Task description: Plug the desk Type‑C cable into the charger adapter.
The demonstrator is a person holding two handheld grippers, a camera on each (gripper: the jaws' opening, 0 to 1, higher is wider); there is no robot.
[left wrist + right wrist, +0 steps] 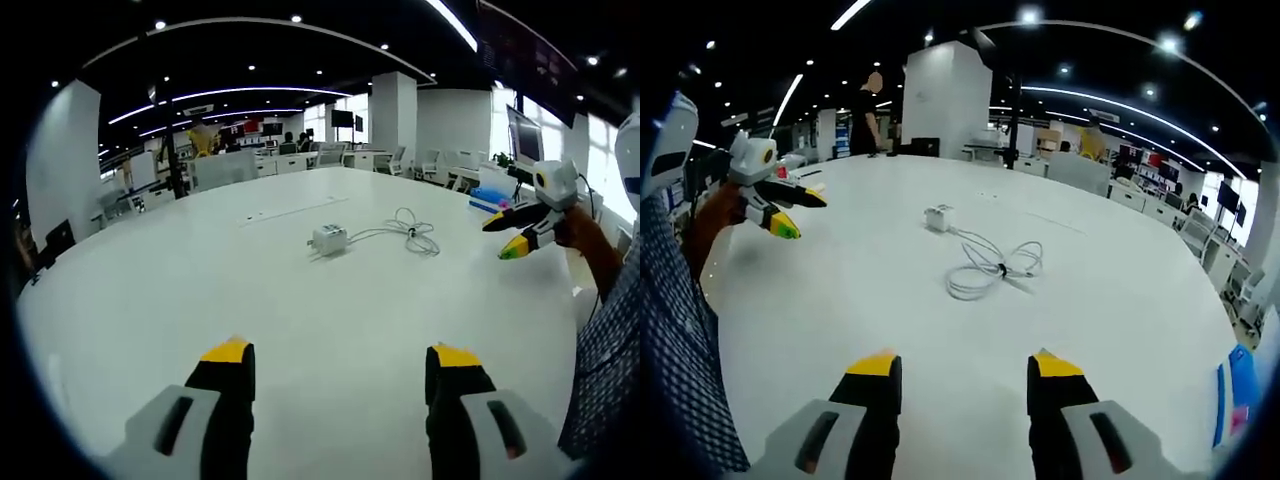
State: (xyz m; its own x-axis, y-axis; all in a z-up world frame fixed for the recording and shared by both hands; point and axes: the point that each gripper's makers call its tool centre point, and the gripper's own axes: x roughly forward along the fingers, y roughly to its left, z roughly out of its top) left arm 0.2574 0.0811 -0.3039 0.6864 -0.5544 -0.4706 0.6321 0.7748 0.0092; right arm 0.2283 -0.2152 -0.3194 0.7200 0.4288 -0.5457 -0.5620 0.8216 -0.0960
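Right gripper view, blue box point(1230, 405) at table point(840, 300) edge, both tools gaping, charger adapter point(938, 217), cable point(990, 268)

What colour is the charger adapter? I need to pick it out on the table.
White, like the table; the charger adapter shows best in the left gripper view.

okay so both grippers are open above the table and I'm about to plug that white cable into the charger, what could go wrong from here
1. The white cable lies in a loose tangled coil, so its plug end is hard to pick out; a grab may catch a loop instead.
2. The charger adapter sits loose on the smooth table, so it may slide unless one gripper holds it.
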